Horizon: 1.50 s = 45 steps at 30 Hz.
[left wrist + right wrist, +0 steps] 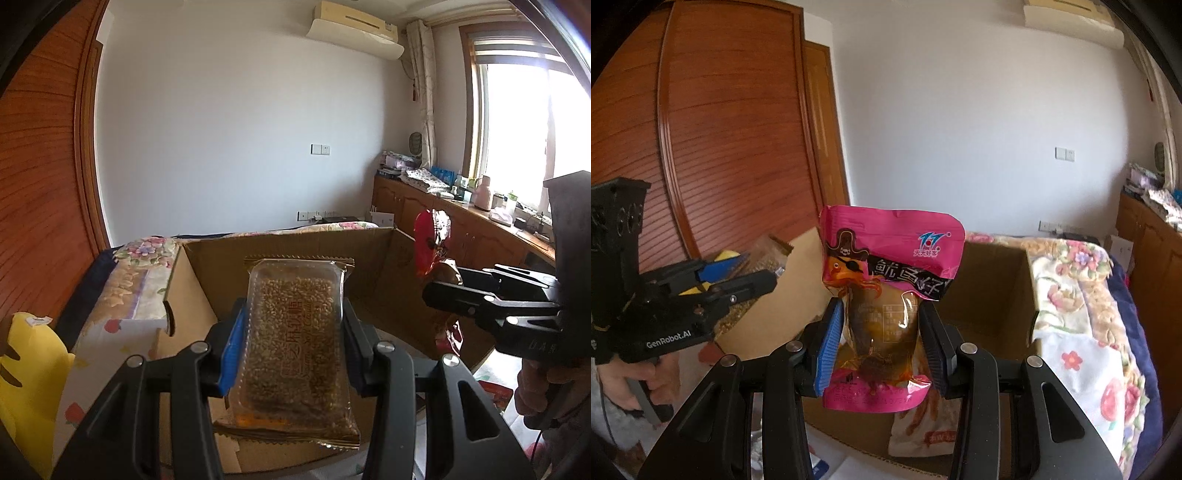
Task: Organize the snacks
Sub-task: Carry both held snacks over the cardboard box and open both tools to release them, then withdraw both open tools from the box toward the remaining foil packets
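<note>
Left wrist view: the left gripper [293, 332] has its jaws pinching a clear candy pack [293, 343] by its long sides, held above an open cardboard box [369, 266] beside the bed [140, 266].

Right wrist view: the right gripper [881, 338] has its jaws pinching a pink squid snack pouch [886, 295] upright, over the same box's near edge.

Left tool [293, 332] clamps sesame candy pack [293, 350] over cardboard box [369, 258].

Ahead of the gripper, a plain white wall [229, 122] with an air conditioner [356, 31] high up. To its left, a slatted wooden wardrobe [40, 177]; to its right, a bright window [524, 129] above low wooden cabinets [410, 206].
</note>
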Each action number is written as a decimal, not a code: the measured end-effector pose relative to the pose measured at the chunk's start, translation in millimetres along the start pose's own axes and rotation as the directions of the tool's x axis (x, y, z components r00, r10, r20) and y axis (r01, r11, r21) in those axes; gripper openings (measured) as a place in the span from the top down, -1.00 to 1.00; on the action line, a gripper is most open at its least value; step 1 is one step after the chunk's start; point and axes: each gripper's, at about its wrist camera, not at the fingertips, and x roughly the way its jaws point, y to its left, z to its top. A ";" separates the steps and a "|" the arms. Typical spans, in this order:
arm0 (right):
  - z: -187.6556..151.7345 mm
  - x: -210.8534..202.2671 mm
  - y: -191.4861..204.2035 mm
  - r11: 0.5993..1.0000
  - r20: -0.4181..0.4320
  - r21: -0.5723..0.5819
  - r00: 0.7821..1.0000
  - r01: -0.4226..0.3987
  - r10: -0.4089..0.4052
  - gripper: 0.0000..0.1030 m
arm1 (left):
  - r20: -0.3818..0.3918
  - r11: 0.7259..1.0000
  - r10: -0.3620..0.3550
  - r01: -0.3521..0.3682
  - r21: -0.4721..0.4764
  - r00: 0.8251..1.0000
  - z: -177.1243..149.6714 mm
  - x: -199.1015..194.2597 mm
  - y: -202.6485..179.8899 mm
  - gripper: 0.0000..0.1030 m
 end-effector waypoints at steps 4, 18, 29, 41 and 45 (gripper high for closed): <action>-4.0 7.7 -0.6 1.000 -0.028 -0.003 1.000 -0.005 0.005 0.18 | -0.020 1.000 0.002 -0.002 -0.008 1.000 -3.9 8.4 0.3 0.08; -5.6 12.8 -3.3 1.000 -0.035 -0.017 0.999 0.019 -0.020 -0.18 | -0.017 0.999 0.042 -0.042 0.023 0.999 -13.0 1.4 -5.4 -0.23; 1.4 -32.7 16.1 0.998 -0.011 -0.048 0.999 0.034 -0.035 -0.21 | -0.008 0.998 0.052 -0.052 0.027 0.999 -24.3 -40.2 -9.7 -0.24; -34.4 -87.6 21.0 0.995 -0.043 0.000 0.994 0.099 -0.099 -0.22 | -0.040 0.996 0.073 -0.071 0.046 0.997 -71.1 -84.2 -13.9 -0.27; -53.3 -96.9 18.5 0.993 -0.069 0.030 0.991 0.113 -0.111 -0.23 | -0.074 0.997 0.073 -0.070 0.037 0.995 -91.3 -87.7 -14.2 -0.27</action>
